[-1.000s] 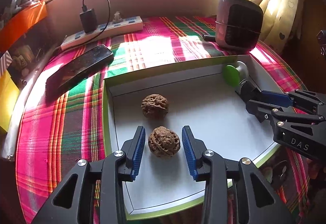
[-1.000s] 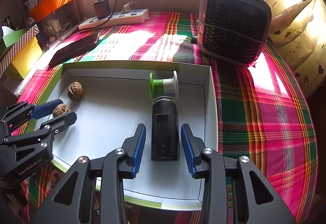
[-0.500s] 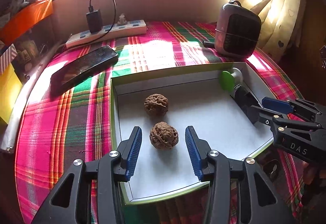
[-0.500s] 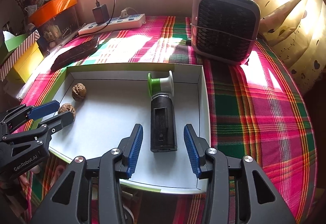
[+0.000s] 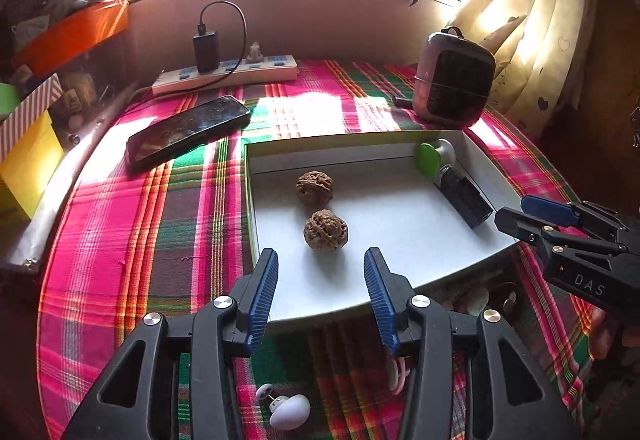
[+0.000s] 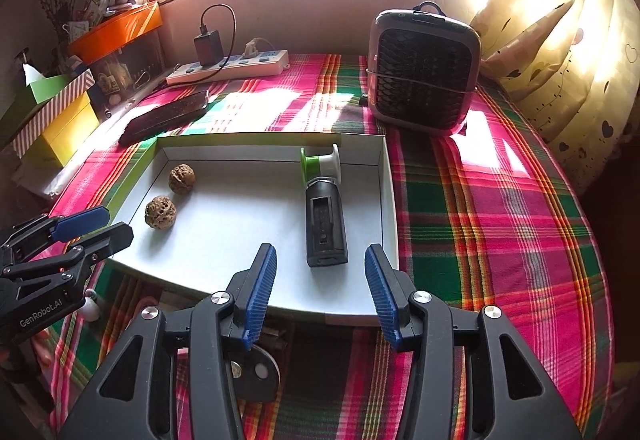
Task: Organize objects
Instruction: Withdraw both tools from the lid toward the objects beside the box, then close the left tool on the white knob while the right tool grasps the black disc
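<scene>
A bench covered in a pink, green and orange plaid cloth [image 6: 500, 208] carries everything. Directly on it lie a shallow white tray with a green rim [image 6: 390, 200], a dark phone [image 5: 188, 128], a white power strip [image 5: 224, 74] along the far edge, and a small grey fan heater [image 6: 424, 72] standing upright beyond the tray's right corner.

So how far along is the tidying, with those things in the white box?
Looks done: two walnuts and a black device lie in the white tray. In hand: nothing; the left gripper is open, and the right gripper is opening, both empty. Probably left: a white knob on the cloth before the tray.
</scene>
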The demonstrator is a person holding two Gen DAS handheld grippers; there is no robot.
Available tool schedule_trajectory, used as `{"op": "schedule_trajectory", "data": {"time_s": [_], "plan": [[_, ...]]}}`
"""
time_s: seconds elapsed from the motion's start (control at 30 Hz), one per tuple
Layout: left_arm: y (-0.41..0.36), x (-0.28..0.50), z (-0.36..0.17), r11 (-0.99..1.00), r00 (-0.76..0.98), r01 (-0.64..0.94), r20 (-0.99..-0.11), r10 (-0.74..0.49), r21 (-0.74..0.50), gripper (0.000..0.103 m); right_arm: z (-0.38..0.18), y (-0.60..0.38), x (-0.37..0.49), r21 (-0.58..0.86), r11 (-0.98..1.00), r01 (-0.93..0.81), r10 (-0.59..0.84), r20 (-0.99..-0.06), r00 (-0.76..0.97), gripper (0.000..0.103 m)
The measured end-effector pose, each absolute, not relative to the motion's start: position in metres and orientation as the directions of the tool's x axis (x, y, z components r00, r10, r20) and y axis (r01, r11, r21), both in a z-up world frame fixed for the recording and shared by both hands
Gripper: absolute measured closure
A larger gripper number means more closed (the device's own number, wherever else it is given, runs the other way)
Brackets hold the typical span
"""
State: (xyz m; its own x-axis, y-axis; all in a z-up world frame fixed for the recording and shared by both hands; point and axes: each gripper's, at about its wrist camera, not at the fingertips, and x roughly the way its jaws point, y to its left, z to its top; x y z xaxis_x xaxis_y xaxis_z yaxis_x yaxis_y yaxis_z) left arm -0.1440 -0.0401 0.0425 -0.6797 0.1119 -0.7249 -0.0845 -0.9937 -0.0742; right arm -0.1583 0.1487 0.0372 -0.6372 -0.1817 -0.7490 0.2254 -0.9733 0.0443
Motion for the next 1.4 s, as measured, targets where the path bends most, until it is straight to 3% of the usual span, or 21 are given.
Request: {"op": "schedule_trajectory", "data": {"time_s": [0.27,0.63,0.77,1.4], "plan": [[-0.056,-0.119,0.044,-0.993,-0.696,-0.055,-0.709,0.113,-0.105,0.059,0.038,0.158,-0.14,0.063,-0.977,0.205,-0.185,-0.733,-0.655,0.056],[-0.07,-0.092,0.033,-0.976,-0.678,-0.094,-0.706,0.205,-0.194,0.055,0.03,0.165,-0.115,0.107,-0.972,0.207,-0.22,-0.72,-0.659,0.054],[-0.072,-0.088,0.026,-0.978,-0.667,-0.087,-0.718,0.198,-0.189,0.055,0.024,0.165,-0.109,0.114,-0.97,0.213,-0.228,-0.725,-0.65,0.048],[-0.071,-0.085,0.006,-0.98,-0.627,-0.077,-0.756,0.19,-0.183,0.055,0.013,0.147,-0.1,0.134,-0.953,0.271,-0.277,-0.742,-0.61,0.047]]}}
